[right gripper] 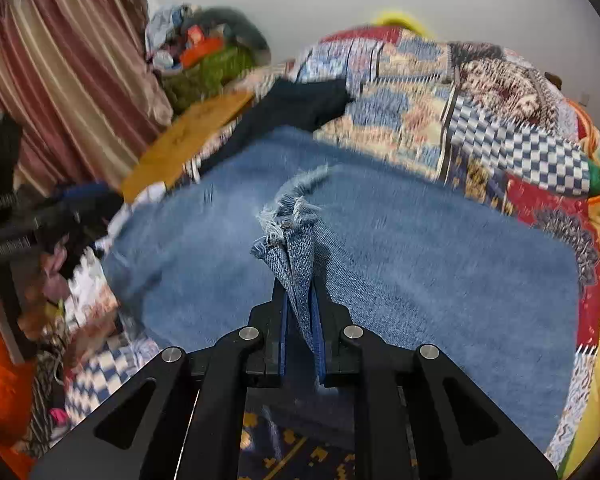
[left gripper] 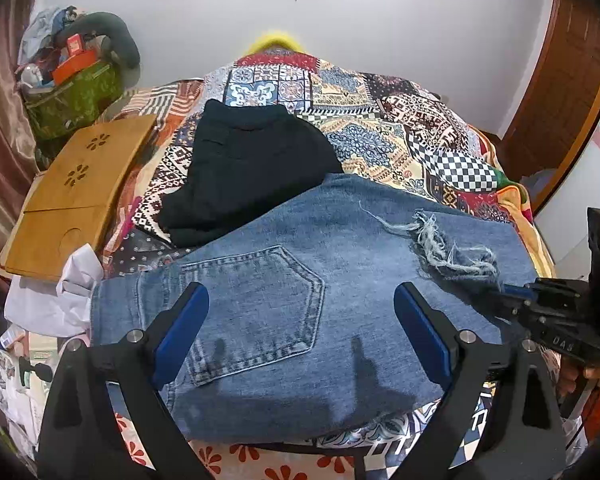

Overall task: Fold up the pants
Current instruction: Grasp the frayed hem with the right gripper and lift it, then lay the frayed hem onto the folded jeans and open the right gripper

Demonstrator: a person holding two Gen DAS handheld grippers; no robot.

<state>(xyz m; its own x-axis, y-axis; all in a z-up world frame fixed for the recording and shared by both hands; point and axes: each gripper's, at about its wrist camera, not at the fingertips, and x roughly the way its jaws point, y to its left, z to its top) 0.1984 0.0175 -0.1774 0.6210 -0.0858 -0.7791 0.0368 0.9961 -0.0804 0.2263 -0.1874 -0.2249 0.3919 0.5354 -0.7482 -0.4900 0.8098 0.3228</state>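
Observation:
Blue jeans [left gripper: 300, 272] lie partly folded on the patterned bedspread, back pocket [left gripper: 256, 312] up, frayed hems [left gripper: 448, 248] at the right. My left gripper [left gripper: 300, 332] is open, hovering over the pocket area with nothing between its blue pads. My right gripper [right gripper: 300, 320] is shut on the bunched frayed hem [right gripper: 296, 248] of the jeans [right gripper: 380, 272] and holds it raised above the denim. The right gripper also shows at the right edge of the left wrist view [left gripper: 540, 304].
Folded black pants [left gripper: 244, 176] lie behind the jeans. A wooden lap tray [left gripper: 76, 196] sits at the left, a cluttered green bag [left gripper: 72, 96] behind it. White cloth [left gripper: 56, 292] lies at the bed's left edge. A curtain [right gripper: 60, 80] hangs left.

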